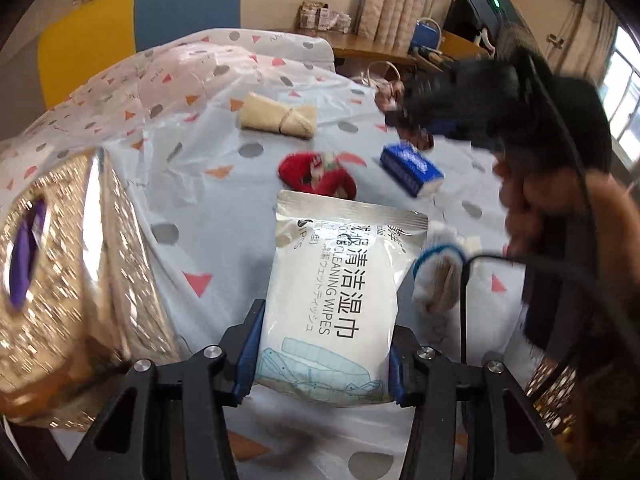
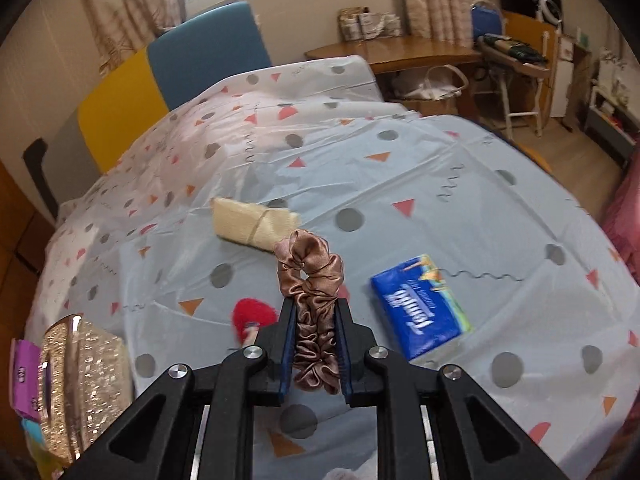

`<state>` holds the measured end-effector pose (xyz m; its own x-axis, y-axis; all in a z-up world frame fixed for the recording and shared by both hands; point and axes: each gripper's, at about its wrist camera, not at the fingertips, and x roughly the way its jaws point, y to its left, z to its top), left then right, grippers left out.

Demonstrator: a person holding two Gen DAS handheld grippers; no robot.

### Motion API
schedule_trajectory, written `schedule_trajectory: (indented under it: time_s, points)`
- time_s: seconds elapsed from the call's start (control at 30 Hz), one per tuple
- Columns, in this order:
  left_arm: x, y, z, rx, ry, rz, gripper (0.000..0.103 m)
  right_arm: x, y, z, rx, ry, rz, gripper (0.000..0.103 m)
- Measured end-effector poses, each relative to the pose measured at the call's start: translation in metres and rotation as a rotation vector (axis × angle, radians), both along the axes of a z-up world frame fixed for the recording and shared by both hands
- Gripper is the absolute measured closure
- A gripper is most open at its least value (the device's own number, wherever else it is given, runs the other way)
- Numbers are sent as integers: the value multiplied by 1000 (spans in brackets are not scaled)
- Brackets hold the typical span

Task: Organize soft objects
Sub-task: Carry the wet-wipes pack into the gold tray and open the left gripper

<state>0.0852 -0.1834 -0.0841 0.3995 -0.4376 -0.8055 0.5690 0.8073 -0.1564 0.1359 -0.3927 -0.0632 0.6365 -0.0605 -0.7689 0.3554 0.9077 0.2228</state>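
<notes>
Both jaws are loaded at once. The left gripper (image 1: 320,344) has its jaws partly apart and pressed on either side of a wipes pack (image 1: 336,300), which stands clear of the bed (image 1: 224,216). The right gripper (image 2: 316,340) has its jaws nearly together, pinching a brown satin scrunchie (image 2: 310,280) whose upper loop sticks out past the tips, also clear of the sheet.

The step in hand looks like the carry: two soft items picked, neither yet put down. A glittery gold bag (image 1: 68,280) stands just to the left of the left gripper, and appears to be the likely drop point; the next move probably calls for bringing each load over its opening and letting go one at a time so the hands do not crowd each other.

Both grippers point steeply down at the bed, the right one ahead and to the right of the left, as the left wrist view shows it held by a hand (image 1: 532,196).

A beige roll (image 2: 256,224), a red plush (image 1: 316,176), a blue tissue pack (image 2: 420,304) and a white glove (image 1: 436,276) lie on the spotted sheet, well apart.
</notes>
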Motion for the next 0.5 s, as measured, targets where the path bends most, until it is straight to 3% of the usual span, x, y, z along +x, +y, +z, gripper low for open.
schedule_trajectory:
  time_s: [0.2,0.4,0.5]
  points:
    - [38,5,54,-22,-67,78,52,5,22,0,-49,-17,109,86]
    - [91,52,105,-108,-82,231,52,3,35,9,-41,-83,195,86]
    - [101,83,127,-128,-133,305,52,6,39,3,-51,-45,204,86]
